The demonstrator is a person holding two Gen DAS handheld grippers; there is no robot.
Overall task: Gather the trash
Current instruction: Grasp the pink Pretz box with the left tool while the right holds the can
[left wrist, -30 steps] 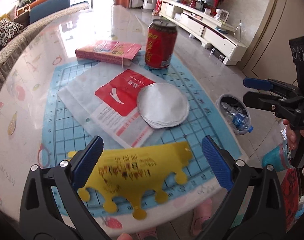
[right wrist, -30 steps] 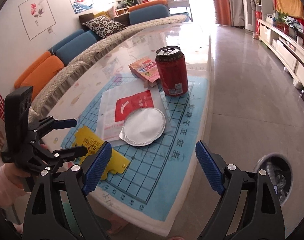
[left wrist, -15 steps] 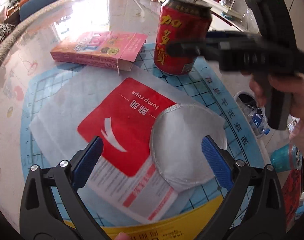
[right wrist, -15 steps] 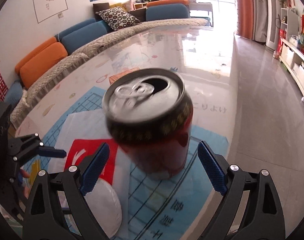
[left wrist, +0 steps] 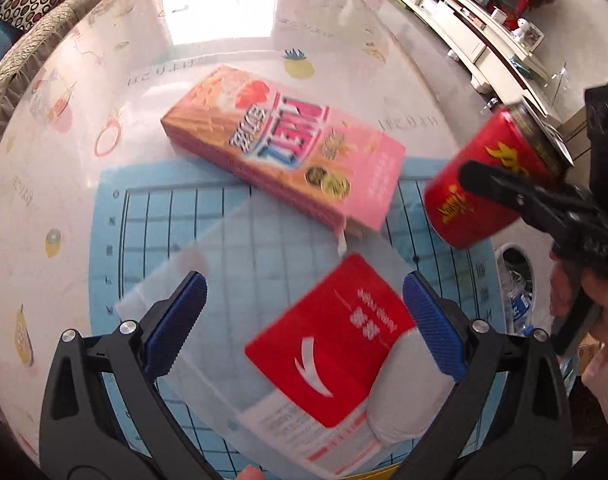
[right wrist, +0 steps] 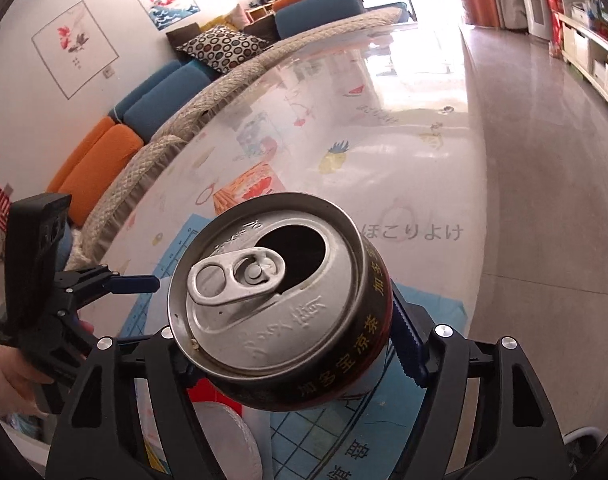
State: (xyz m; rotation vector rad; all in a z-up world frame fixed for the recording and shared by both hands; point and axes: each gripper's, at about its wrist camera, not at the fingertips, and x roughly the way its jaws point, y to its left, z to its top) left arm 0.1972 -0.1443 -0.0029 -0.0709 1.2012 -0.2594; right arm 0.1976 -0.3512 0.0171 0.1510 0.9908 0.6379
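Between the right gripper's [right wrist: 292,344] jaws sits the red can [right wrist: 280,300], clamped at its sides and tilted, lifted off the blue mat [left wrist: 224,240]; its tab end is open. Left gripper [left wrist: 304,320] jaws stand wide apart above the white-and-red packet [left wrist: 327,344], the pink box [left wrist: 284,156] beyond; beside the table, a bin [left wrist: 515,276] holds plastic bottles.

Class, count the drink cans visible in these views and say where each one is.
1. The red aluminium drink can is tilted, clamped in the right hand-held gripper above the table.
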